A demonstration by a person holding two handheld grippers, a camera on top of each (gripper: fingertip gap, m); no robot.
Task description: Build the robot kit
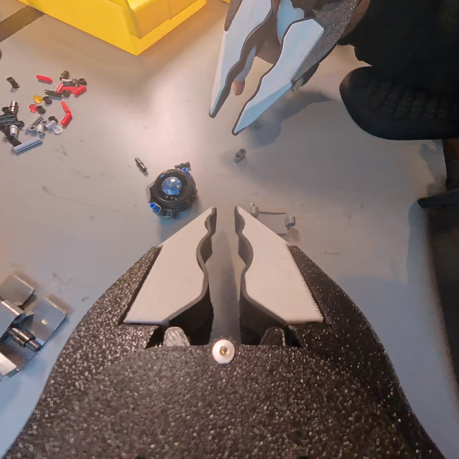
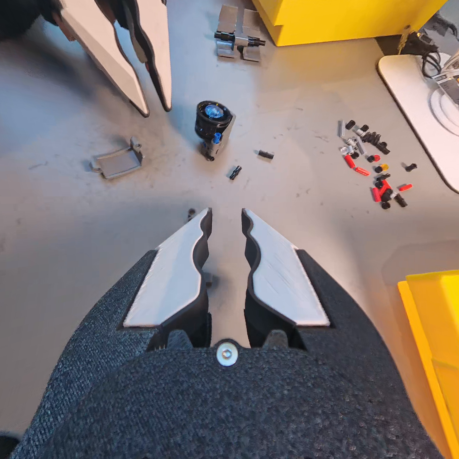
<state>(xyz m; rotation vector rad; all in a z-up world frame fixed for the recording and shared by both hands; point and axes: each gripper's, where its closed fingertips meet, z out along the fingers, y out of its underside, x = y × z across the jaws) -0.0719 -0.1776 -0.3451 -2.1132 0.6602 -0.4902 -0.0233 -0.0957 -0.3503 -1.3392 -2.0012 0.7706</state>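
The left gripper [image 1: 224, 208] hovers low over the table [image 1: 99, 223] with its jaws narrow and nothing between them. The right gripper [image 2: 226, 210] is a little wider, also empty. In the left wrist view it comes in from 12 o'clock, tips angled down at the table.

The drum [image 1: 173, 190], black with a blue lens, stands just beyond the left gripper's tips at about 11 o'clock. In the right wrist view it is at 12 o'clock, well ahead of that gripper. It is already partly built: a grey bracket and blue pins are fixed to its side. Its long axis is near upright, lens up (with a slight lean in the right wrist view).

The other pieces lie loose:
- A grey panel [image 1: 273, 221] lies flat, touching or just under the left gripper's right finger; I cannot tell which.
- A small grey connector [image 1: 240, 155] sits between the two grippers, nearer the right one's tips.
- A black pin [image 1: 140, 164] lies at 10 o'clock of the drum.
- A pile [image 1: 42, 106] of red, black and grey bits lies well apart at 9 o'clock.
- A grey block [image 1: 24, 318] is at 8 o'clock.
- A yellow bin [image 1: 124, 19] is at 11 o'clock.
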